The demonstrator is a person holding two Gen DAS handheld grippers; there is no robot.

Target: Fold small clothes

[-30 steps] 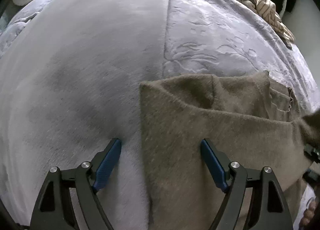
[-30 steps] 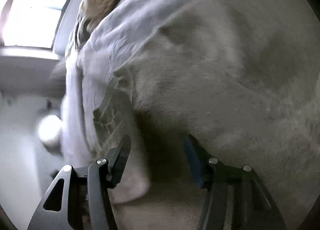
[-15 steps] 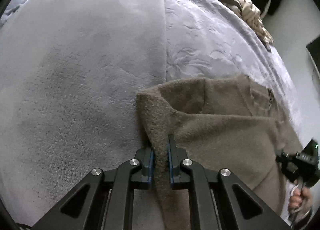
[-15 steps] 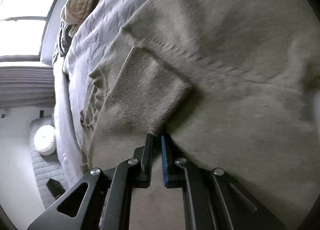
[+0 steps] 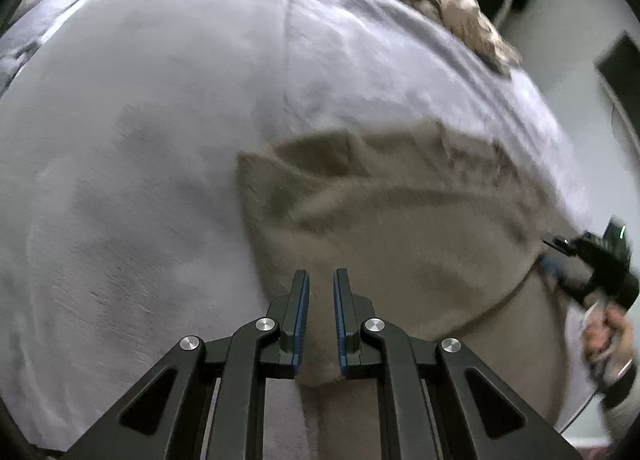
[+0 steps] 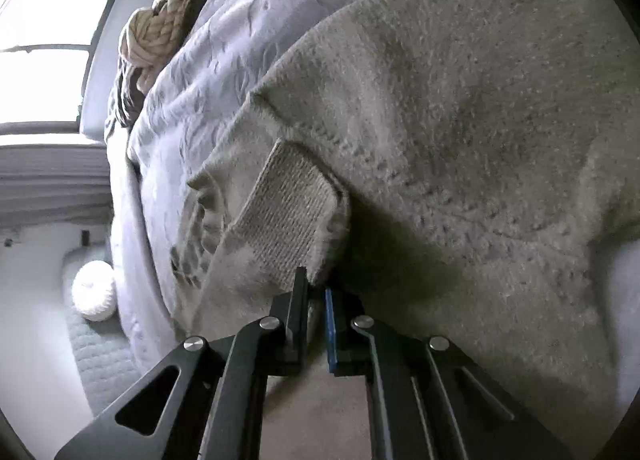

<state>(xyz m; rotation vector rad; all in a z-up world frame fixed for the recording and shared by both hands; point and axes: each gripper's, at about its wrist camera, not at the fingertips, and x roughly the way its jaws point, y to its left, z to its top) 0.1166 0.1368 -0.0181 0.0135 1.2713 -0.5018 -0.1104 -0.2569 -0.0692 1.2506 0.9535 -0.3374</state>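
Note:
A small taupe knitted garment (image 5: 384,220) lies on a pale lavender bed cover (image 5: 140,140). My left gripper (image 5: 321,280) is shut on the garment's near left edge, with cloth between its blue pads and hanging below them. In the right wrist view the same garment (image 6: 460,100) fills the frame, and my right gripper (image 6: 316,284) is shut on its turned-over ribbed corner (image 6: 288,212). The right gripper also shows at the right of the left wrist view (image 5: 592,264), held by a hand.
A chunky beige knotted cushion (image 6: 160,32) lies at the far end of the bed, also in the left wrist view (image 5: 460,16). A white round pouf (image 6: 96,290) sits on the floor beside the bed. A bright window (image 6: 48,40) is beyond.
Both grippers went from wide open to shut on the garment's edges. Since then the left gripper has lifted its edge, and the garment's near part has risen off the cover.

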